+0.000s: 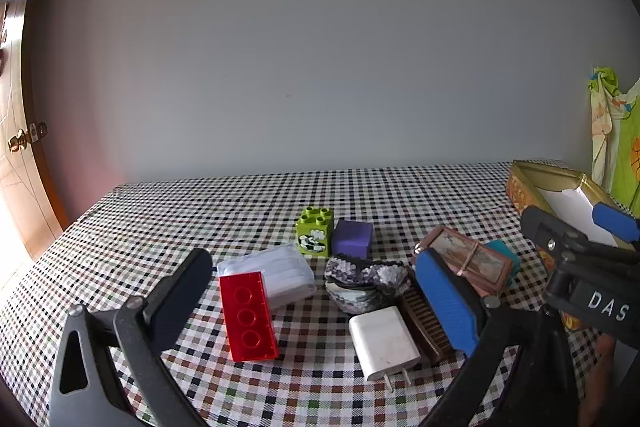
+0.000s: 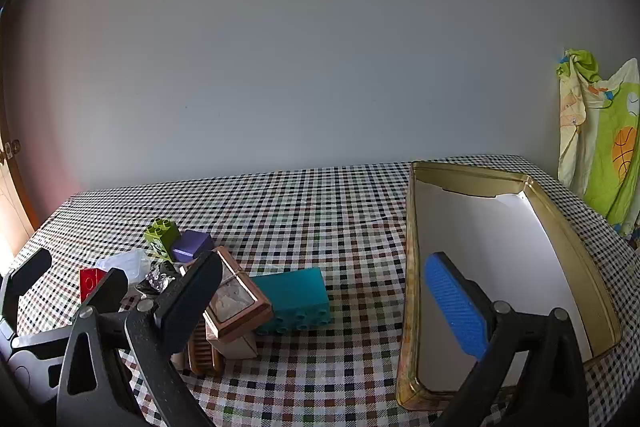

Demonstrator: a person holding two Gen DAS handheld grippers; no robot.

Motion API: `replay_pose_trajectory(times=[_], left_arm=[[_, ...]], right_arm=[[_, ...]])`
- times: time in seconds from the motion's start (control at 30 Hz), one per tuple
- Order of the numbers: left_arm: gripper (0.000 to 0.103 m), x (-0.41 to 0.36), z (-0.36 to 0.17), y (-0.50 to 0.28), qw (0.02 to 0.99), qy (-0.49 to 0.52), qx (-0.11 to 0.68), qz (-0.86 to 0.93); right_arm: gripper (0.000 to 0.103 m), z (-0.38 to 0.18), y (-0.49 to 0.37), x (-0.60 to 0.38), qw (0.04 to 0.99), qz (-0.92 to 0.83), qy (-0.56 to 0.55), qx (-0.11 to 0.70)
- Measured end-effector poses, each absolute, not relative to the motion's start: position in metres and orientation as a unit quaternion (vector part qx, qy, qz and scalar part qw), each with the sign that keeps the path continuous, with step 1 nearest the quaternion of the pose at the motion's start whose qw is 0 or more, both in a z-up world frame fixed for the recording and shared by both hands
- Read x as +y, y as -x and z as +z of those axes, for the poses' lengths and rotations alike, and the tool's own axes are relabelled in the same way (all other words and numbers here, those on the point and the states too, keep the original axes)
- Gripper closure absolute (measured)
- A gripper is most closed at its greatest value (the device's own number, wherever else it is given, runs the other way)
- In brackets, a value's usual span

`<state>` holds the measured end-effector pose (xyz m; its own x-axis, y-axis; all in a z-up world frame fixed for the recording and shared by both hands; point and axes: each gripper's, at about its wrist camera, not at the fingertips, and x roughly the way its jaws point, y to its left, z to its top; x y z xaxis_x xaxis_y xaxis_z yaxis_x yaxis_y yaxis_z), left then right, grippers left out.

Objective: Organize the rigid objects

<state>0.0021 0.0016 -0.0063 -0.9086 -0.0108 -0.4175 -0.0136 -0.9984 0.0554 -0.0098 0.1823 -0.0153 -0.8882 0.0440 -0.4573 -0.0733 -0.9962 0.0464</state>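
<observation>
A cluster of objects lies on the checked tablecloth (image 1: 240, 211): a red transparent brick (image 1: 248, 315), a white charger (image 1: 382, 343), a green brick (image 1: 315, 231), a purple block (image 1: 352, 239), a framed picture box (image 1: 464, 259), a wooden comb (image 1: 424, 327) and a teal brick (image 2: 294, 301). My left gripper (image 1: 316, 291) hovers open over the cluster with nothing between its fingers. My right gripper (image 2: 324, 295) is open too, above the teal brick and beside the gold tin (image 2: 576, 251), whose inside is bare and white.
A clear plastic case (image 1: 280, 271) and a patterned cloth pouch (image 1: 364, 283) lie among the objects. A green printed cloth (image 2: 604, 139) hangs at the right. A wooden door (image 1: 16, 147) stands at the left. The wall runs close behind the table.
</observation>
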Motion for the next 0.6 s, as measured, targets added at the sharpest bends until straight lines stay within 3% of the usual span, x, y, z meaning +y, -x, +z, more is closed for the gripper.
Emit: replay_pose_trajectory(times=[0.6], left_arm=[[0.000, 0.0010, -0.0040, 0.0002, 0.000, 0.216, 0.025, 0.976]], right_arm=[[0.001, -0.0158, 0.0119, 0.1788, 0.033, 0.971, 0.236, 0.030]])
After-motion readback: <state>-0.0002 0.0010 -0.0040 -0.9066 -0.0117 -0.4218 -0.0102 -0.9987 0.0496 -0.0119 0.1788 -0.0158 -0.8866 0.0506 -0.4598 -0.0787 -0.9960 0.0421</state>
